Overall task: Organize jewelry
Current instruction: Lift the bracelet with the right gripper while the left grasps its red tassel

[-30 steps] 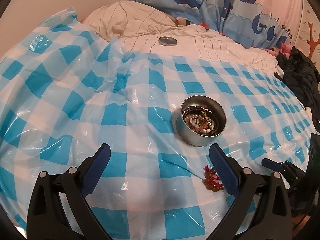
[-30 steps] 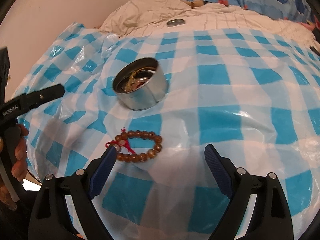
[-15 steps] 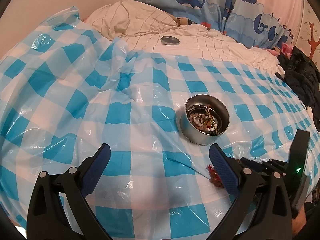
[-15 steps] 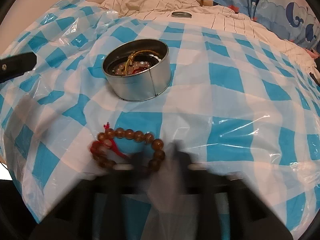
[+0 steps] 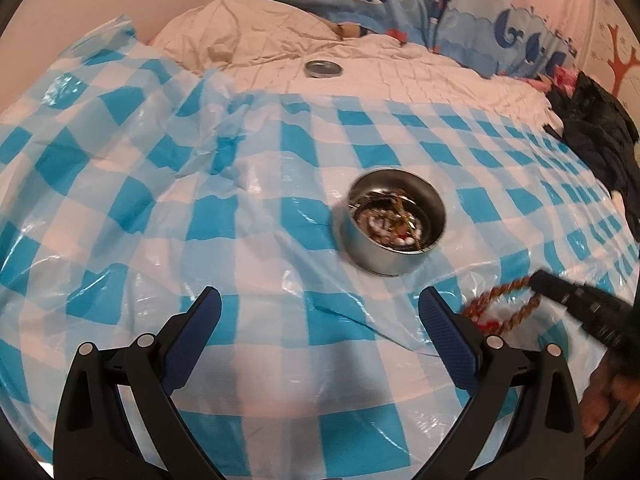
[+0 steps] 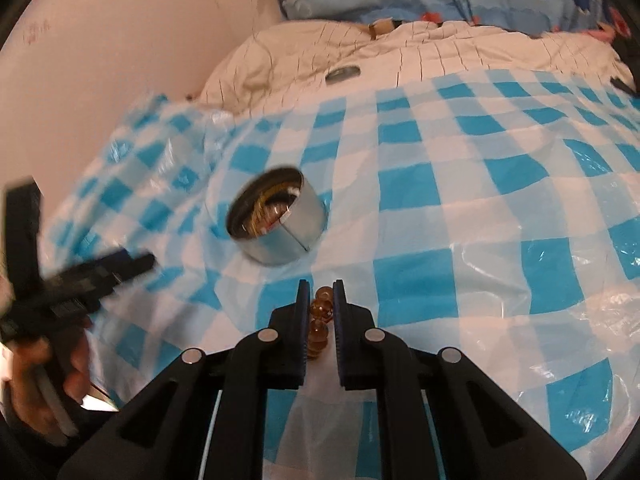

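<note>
A round silver tin (image 5: 394, 224) holding several pieces of jewelry stands on the blue-and-white checked plastic sheet (image 5: 256, 216). My right gripper (image 6: 320, 292) is shut on a brown bead bracelet (image 6: 319, 320), whose amber beads show between its blue pads, just in front of the tin (image 6: 278, 220). In the left wrist view the bracelet (image 5: 504, 304) hangs blurred from the right gripper's tip (image 5: 538, 280), lifted off the sheet to the right of the tin. My left gripper (image 5: 318, 312) stands open over the sheet, nothing between its fingers.
The tin's lid (image 5: 323, 68) lies on the cream bedding (image 5: 400, 64) beyond the sheet. Whale-print fabric (image 5: 400, 0) runs along the back, dark clothing (image 5: 596, 132) lies at the right. A hand (image 6: 44, 384) holds the left gripper's handle.
My right gripper closed on the bead bracelet and raised it off the sheet, towards the tin. The left gripper stayed open and nearly still.
</note>
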